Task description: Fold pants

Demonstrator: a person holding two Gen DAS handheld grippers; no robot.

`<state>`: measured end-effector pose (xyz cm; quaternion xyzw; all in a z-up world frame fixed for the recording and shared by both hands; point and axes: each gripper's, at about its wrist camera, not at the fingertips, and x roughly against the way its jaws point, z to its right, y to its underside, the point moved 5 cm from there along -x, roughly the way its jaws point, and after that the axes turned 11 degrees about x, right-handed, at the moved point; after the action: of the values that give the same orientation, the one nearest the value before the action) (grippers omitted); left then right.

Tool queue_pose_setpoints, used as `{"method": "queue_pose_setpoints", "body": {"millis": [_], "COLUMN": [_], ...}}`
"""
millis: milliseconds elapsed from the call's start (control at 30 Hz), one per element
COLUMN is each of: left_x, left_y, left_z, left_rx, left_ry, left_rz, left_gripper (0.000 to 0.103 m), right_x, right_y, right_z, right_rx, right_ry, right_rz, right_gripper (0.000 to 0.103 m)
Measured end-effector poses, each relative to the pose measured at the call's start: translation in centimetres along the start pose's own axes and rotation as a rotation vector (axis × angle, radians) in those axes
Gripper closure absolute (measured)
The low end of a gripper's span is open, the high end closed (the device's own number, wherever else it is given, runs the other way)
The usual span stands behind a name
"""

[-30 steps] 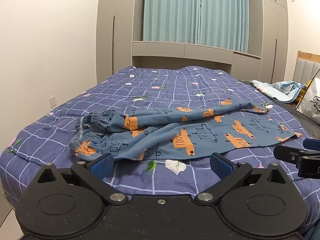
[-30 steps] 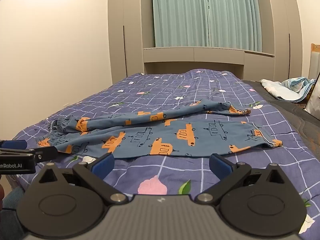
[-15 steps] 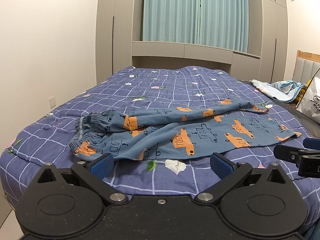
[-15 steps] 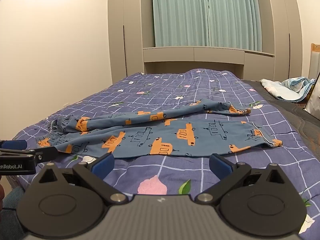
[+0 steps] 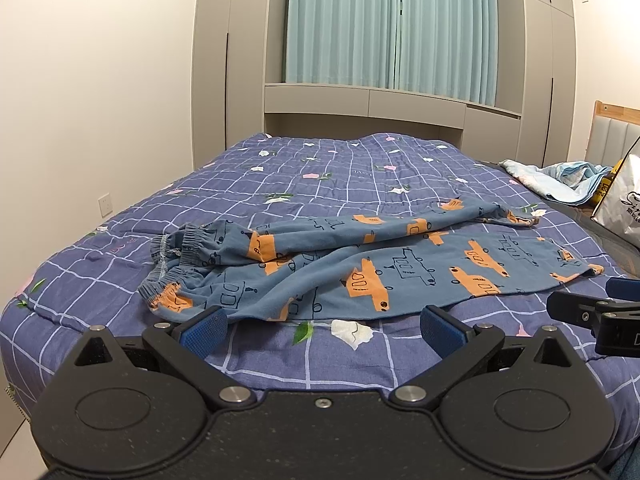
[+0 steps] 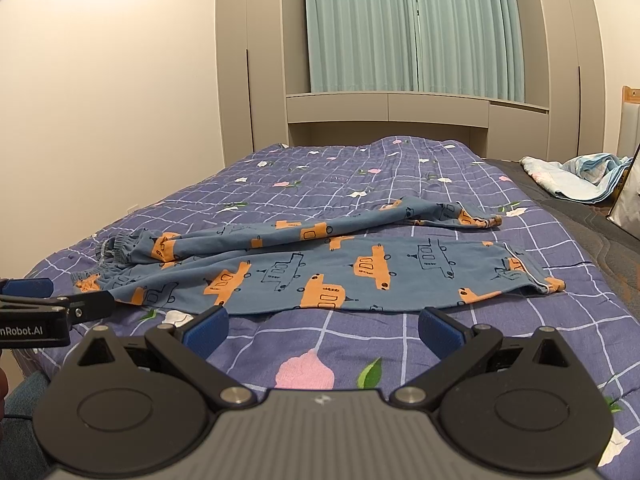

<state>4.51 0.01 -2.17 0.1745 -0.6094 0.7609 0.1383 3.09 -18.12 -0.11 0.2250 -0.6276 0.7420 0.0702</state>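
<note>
Blue pants (image 5: pixel 360 264) (image 6: pixel 320 268) with orange car prints lie spread across the bed, elastic waistband (image 5: pixel 176 252) to the left, leg cuffs (image 6: pixel 536 280) to the right. The far leg is rumpled and lies partly over the near one. My left gripper (image 5: pixel 322 326) hovers open just short of the pants' near edge by the waist end. In the right wrist view my right gripper (image 6: pixel 322 326) is open too, in front of the near leg's middle. Neither holds anything. Each gripper's tip shows at the other view's side edge.
A purple checked quilt (image 5: pixel 320 184) with flower prints covers the bed. A crumpled light blue blanket (image 5: pixel 560 180) and a white printed bag (image 5: pixel 620 204) sit at the far right. A cream wall runs along the left; grey wardrobes and teal curtains stand behind the bed.
</note>
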Motion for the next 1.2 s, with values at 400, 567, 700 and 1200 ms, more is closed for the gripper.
{"method": "queue_pose_setpoints", "body": {"millis": [400, 567, 700, 1200], "left_x": [0.0, 0.0, 0.01, 0.16], "left_y": [-0.03, -0.05, -0.02, -0.37], "left_z": [-0.01, -0.02, 0.0, 0.33], "left_rx": [0.001, 0.0, 0.0, -0.004], "left_ry": [0.0, 0.001, 0.001, 0.003], "left_rz": [0.002, 0.002, 0.003, -0.001], "left_gripper": [0.001, 0.001, 0.001, 0.001], "right_x": [0.0, -0.01, 0.05, 0.19], "right_y": [0.03, 0.02, -0.14, 0.05], "right_z": [-0.03, -0.08, -0.09, -0.02], "right_rx": [0.0, 0.0, 0.001, 0.001], "right_ry": [0.0, 0.0, 0.0, 0.001], "right_rz": [-0.001, -0.002, -0.002, -0.004], "right_gripper": [0.0, 0.0, 0.0, 0.0]}}
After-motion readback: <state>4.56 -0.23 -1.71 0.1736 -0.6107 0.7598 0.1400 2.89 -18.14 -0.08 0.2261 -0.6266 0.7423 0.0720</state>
